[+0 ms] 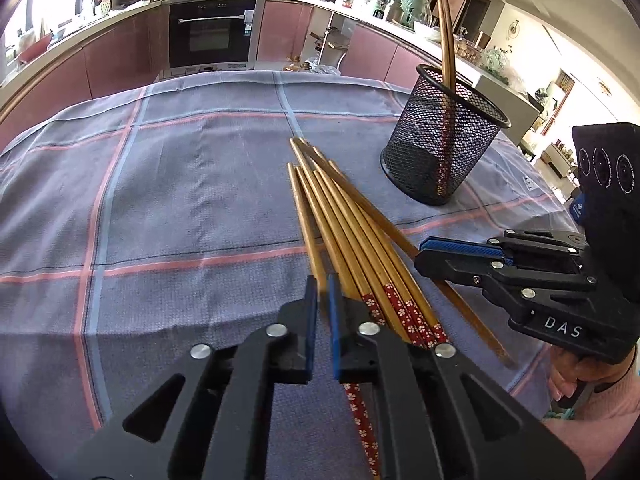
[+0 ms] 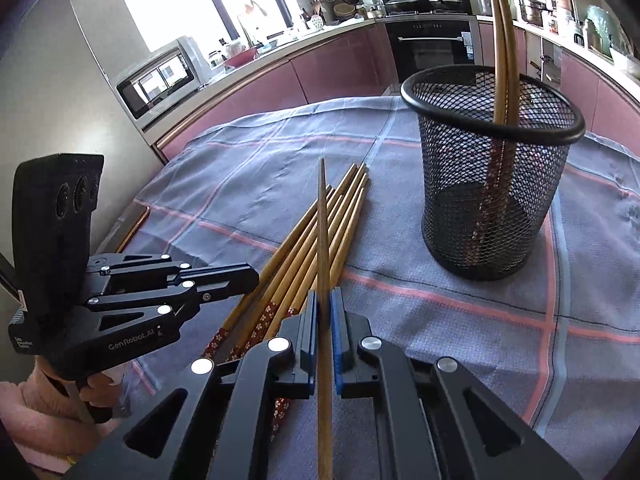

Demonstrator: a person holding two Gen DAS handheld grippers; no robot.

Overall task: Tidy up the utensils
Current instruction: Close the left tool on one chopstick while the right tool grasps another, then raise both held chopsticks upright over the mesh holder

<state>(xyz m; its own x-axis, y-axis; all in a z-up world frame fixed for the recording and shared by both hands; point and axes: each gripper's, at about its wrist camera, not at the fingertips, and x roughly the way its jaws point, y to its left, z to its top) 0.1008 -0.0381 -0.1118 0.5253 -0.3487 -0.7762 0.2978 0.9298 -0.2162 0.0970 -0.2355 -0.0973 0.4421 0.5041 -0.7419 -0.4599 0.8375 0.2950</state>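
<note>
Chopsticks beside a mesh cup on a clothed table.

In the left wrist view the cloth (image 1: 160, 200) fills the middle of the frame; a fan of chopsticks (image 1: 344, 224) lies on it at centre, running toward the lower right. The cup (image 1: 444, 140) stands on the cloth at upper right, just beyond the fan, with two chopsticks (image 1: 446, 36) upright in it. The right gripper (image 1: 424, 250) lies over the fan from the right edge; the left gripper (image 1: 322, 292) sits bottom centre. Behind the table, the oven (image 1: 212, 34) is at top centre.
</note>
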